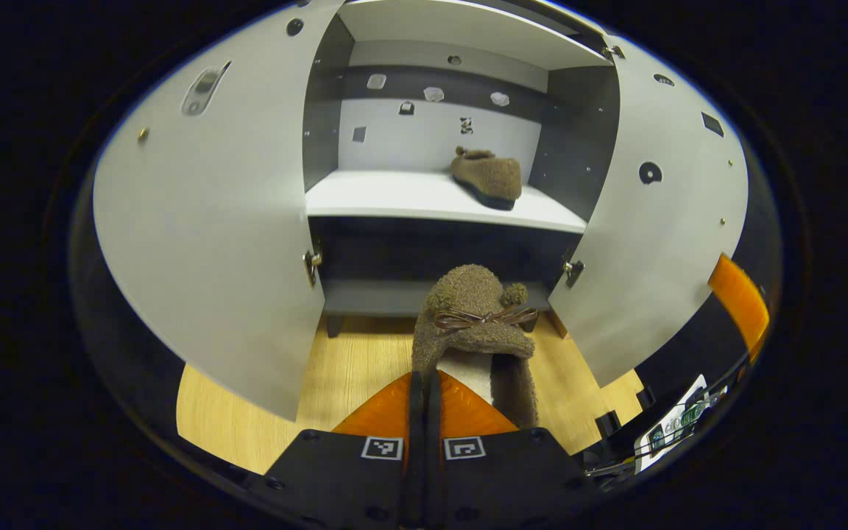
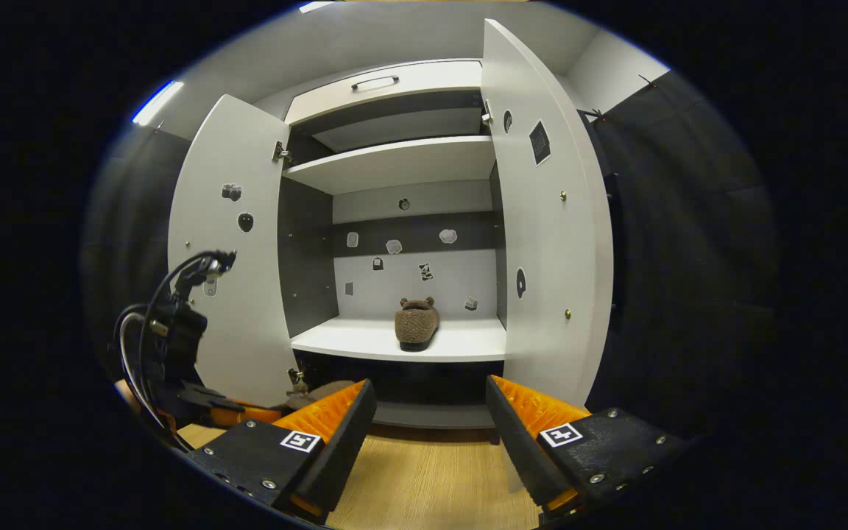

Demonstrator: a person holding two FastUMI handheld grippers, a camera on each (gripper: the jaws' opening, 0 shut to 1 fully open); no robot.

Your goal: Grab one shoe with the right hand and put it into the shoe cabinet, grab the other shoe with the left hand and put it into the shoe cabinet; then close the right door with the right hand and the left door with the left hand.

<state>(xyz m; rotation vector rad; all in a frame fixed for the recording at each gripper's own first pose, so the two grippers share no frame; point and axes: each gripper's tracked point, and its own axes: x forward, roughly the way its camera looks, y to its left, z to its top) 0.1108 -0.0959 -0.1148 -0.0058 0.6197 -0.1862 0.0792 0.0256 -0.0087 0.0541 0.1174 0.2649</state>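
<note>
The white shoe cabinet (image 1: pixel 431 199) stands with both doors open. One brown fuzzy slipper (image 1: pixel 488 177) lies on its middle shelf, right of centre; in the right gripper view that slipper (image 2: pixel 417 324) sits mid-shelf. My left gripper (image 1: pixel 424 379) is shut on the side rim of the second brown slipper (image 1: pixel 477 313), which has a bow and hangs above the floor in front of the cabinet's base. My right gripper (image 2: pixel 428 430) is open, holds nothing and points at the shelf from farther back. The left gripper (image 2: pixel 174 353) also appears low on the left, its slipper (image 2: pixel 321 390) partly hidden.
The left door (image 1: pixel 210 221) and right door (image 1: pixel 652 221) swing out on either side of the opening. Light wooden floor (image 1: pixel 350 375) lies in front. An upper shelf (image 2: pixel 394 165) and a drawer with a handle (image 2: pixel 376 82) sit above. Cables (image 2: pixel 144 331) loop from the left gripper.
</note>
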